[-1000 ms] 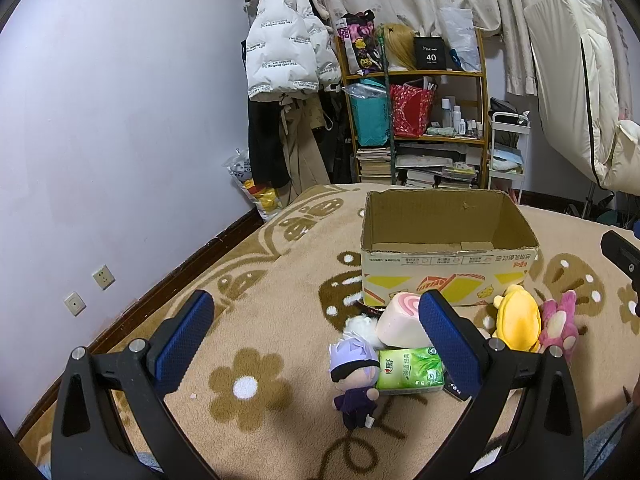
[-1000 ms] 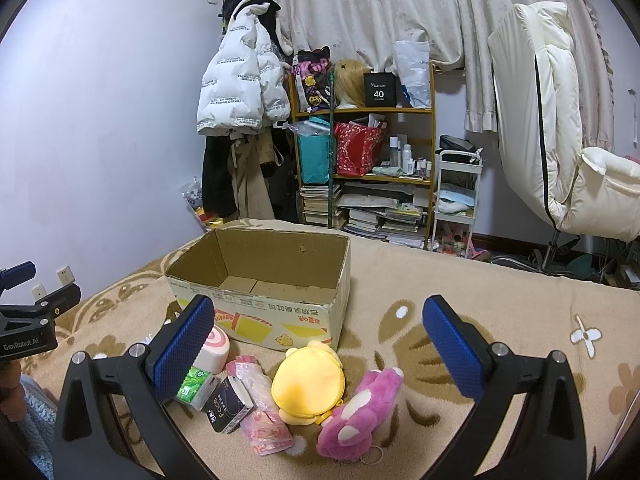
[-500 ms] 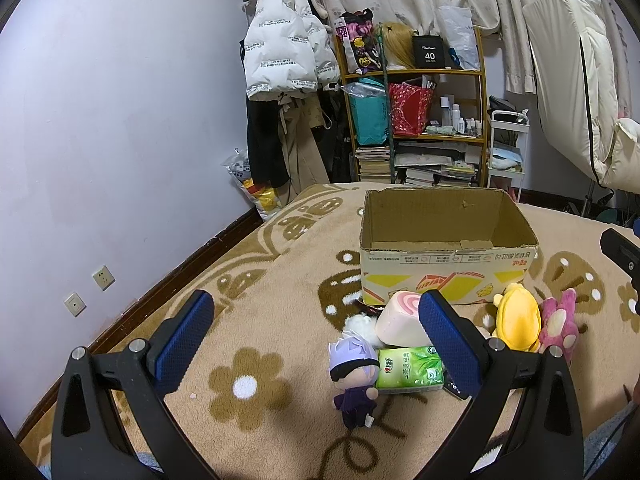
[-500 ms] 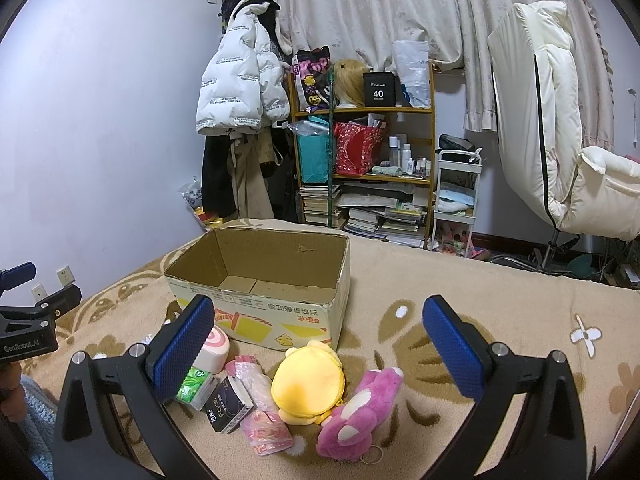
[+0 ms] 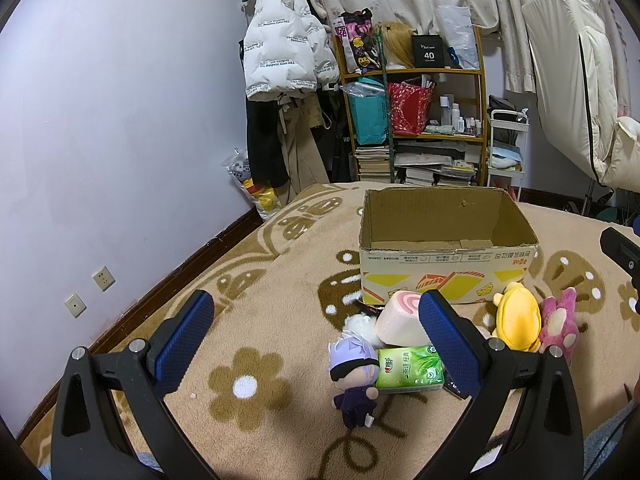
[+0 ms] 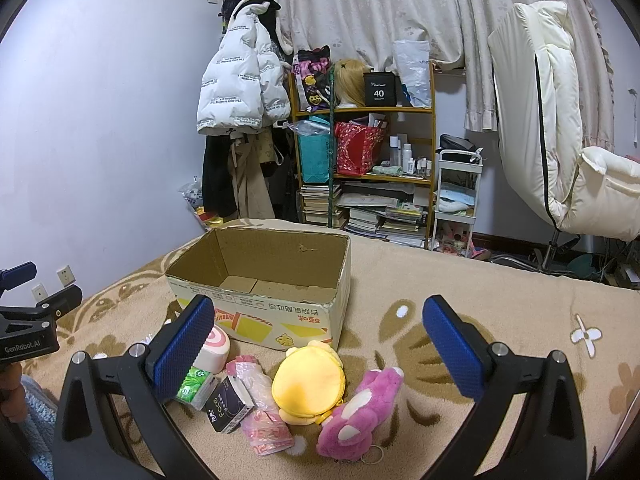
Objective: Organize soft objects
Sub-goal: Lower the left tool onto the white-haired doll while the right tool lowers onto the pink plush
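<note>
An open, empty cardboard box (image 5: 444, 280) (image 6: 264, 312) stands on the beige flowered blanket. In front of it lie a white-haired doll (image 5: 354, 376), a green tissue pack (image 5: 410, 369) (image 6: 196, 386), a pink swirl-roll plush (image 5: 400, 318) (image 6: 214, 350), a yellow plush (image 5: 516, 316) (image 6: 308, 384), a pink plush (image 5: 558, 320) (image 6: 360, 412), a pink packet (image 6: 260, 408) and a small black box (image 6: 230, 410). My left gripper (image 5: 316, 346) is open and empty, above and short of the doll. My right gripper (image 6: 318, 350) is open and empty above the yellow plush.
A cluttered shelf (image 6: 360, 168) and hung coats (image 6: 240, 80) stand against the far wall. A white padded chair (image 6: 560, 140) is at the right. The wall with sockets (image 5: 84, 292) runs along the blanket's left edge.
</note>
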`<action>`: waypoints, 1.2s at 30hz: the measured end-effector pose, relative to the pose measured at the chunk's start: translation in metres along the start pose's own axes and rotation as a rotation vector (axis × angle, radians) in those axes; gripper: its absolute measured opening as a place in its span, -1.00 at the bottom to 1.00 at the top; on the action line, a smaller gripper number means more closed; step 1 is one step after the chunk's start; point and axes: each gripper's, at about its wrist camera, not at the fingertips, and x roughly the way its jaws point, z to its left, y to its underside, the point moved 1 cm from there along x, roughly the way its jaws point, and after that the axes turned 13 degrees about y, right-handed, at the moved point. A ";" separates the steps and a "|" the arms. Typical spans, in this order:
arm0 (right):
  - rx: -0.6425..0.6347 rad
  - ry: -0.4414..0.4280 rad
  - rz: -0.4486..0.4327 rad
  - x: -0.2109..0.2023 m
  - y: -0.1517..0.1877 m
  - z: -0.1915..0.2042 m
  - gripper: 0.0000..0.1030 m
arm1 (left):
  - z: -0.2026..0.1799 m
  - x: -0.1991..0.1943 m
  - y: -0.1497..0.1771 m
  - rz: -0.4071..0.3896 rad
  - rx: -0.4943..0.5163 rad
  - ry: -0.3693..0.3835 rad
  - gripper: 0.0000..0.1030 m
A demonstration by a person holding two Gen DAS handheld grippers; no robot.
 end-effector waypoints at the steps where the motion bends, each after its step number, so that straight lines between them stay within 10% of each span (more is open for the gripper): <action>1: -0.001 -0.002 0.001 0.001 0.000 -0.001 1.00 | 0.000 -0.001 0.000 0.001 0.000 -0.001 0.97; 14: -0.008 0.002 0.011 0.001 0.002 0.000 1.00 | 0.001 0.004 0.012 0.026 0.004 0.008 0.97; 36: 0.126 -0.024 0.296 0.064 0.008 -0.023 1.00 | 0.011 0.079 -0.008 0.265 -0.101 0.077 0.97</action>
